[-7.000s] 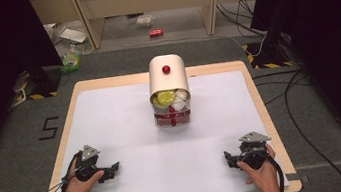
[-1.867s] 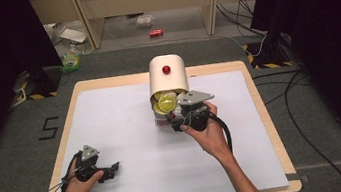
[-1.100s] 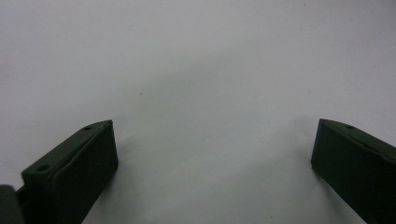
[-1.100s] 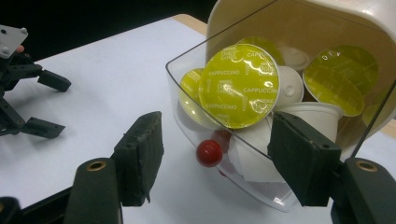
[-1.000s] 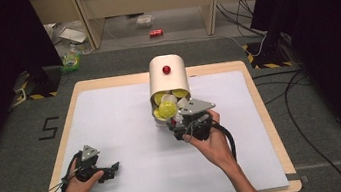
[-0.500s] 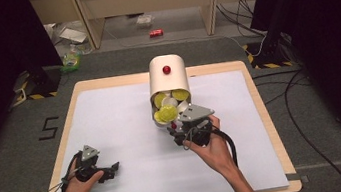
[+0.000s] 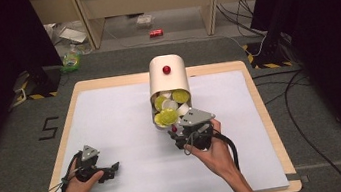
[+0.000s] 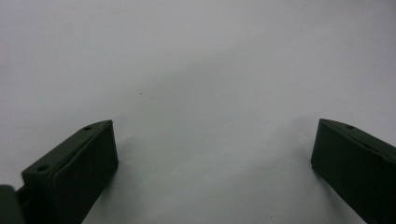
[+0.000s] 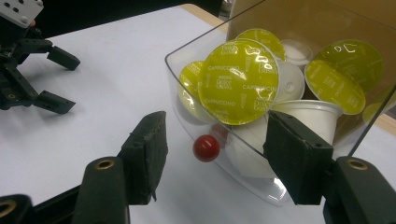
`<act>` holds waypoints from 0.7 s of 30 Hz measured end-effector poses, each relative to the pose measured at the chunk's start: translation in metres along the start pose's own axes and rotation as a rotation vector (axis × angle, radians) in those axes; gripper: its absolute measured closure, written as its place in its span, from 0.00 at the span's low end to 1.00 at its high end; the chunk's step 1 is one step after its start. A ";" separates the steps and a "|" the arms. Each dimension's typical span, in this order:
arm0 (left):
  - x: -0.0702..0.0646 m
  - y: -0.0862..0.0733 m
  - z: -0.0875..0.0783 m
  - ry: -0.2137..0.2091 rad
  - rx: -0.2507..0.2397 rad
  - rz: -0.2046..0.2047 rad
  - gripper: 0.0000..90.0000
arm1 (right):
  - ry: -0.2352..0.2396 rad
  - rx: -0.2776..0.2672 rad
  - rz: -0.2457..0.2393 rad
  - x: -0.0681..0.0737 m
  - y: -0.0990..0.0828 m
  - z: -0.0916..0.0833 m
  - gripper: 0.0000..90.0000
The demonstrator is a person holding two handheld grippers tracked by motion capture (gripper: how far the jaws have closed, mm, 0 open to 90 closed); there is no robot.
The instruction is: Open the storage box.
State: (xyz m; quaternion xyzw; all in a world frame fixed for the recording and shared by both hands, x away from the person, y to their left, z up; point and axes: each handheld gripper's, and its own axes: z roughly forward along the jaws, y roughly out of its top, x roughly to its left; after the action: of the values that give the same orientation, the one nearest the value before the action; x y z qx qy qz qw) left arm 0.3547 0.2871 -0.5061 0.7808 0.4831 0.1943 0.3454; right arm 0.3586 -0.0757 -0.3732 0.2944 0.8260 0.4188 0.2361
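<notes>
Left gripper (image 7: pixel 110 168) at the table's near-left corner, unmoved, black jaws spread wide over bare white tabletop (image 8: pixel 196 70). At centre, cream arch-topped dispenser (image 7: pixel 169 83), long axis running front to back; clear curved drawer (image 9: pixel 261 182) pulled out toward the person, more than a second earlier, heaped with glossy yellow-green foil capsules (image 9: pixel 238 81). Right gripper (image 9: pixel 212 156) with jaws part open and just closing, flanking the round red knob (image 9: pixel 206 148), pads apart from it.

Capsules (image 9: pixel 238 81) in drawer (image 9: pixel 261 184), dispenser (image 7: pixel 168 78) behind.
</notes>
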 end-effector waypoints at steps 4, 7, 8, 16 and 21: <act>0.000 0.000 0.000 0.000 0.000 0.000 0.00 | 0.004 0.003 0.000 0.001 -0.001 -0.001 0.44; 0.000 0.000 0.000 0.000 0.000 0.000 0.00 | 0.003 0.007 -0.006 0.003 -0.002 -0.001 0.44; 0.000 0.000 0.000 0.000 0.000 0.000 0.00 | 0.002 0.009 -0.007 0.003 -0.002 -0.002 0.44; 0.000 0.000 0.000 0.000 0.000 0.000 0.00 | -0.006 0.011 -0.016 0.006 -0.003 -0.002 0.44; 0.000 0.000 0.000 0.000 0.001 0.000 0.00 | -0.009 0.012 -0.020 0.008 -0.004 -0.003 0.44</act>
State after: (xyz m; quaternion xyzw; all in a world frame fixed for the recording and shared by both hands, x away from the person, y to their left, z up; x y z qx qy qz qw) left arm 0.3547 0.2871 -0.5060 0.7809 0.4832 0.1942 0.3450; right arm 0.3498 -0.0741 -0.3756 0.2896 0.8303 0.4100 0.2423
